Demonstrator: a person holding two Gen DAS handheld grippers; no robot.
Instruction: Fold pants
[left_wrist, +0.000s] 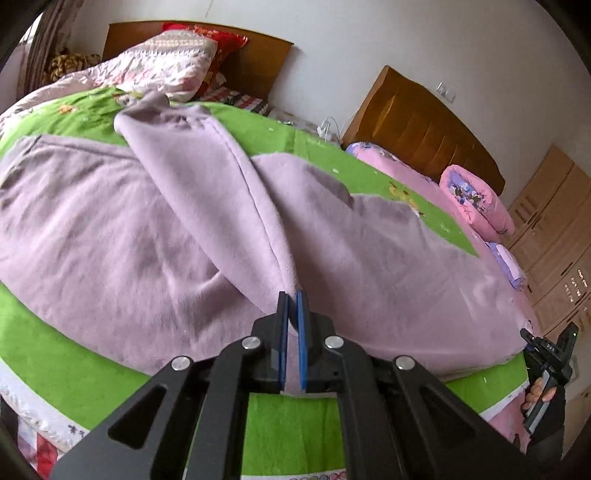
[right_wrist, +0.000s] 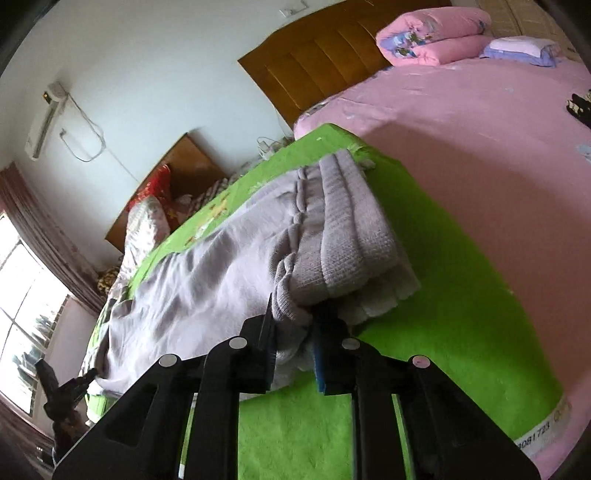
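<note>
**Lilac pants pinched at both ends, first fold under way**

Lilac fleece pants (left_wrist: 155, 229) spread across the green blanket (left_wrist: 74, 373) on the bed, one leg raised in a ridge toward the camera. Left gripper (left_wrist: 292, 314) clamped on that leg's edge. Right gripper (right_wrist: 293, 332) clamped on the ribbed waistband (right_wrist: 351, 236) at the other end. Probably mid-fold, lengthwise. Next: carry the lifted leg over onto the flat one, match edges, then release. Pink bed (right_wrist: 480, 122) just beside

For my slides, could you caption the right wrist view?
Right gripper clamps the ribbed waistband of lilac pants on a green blanket.
</note>
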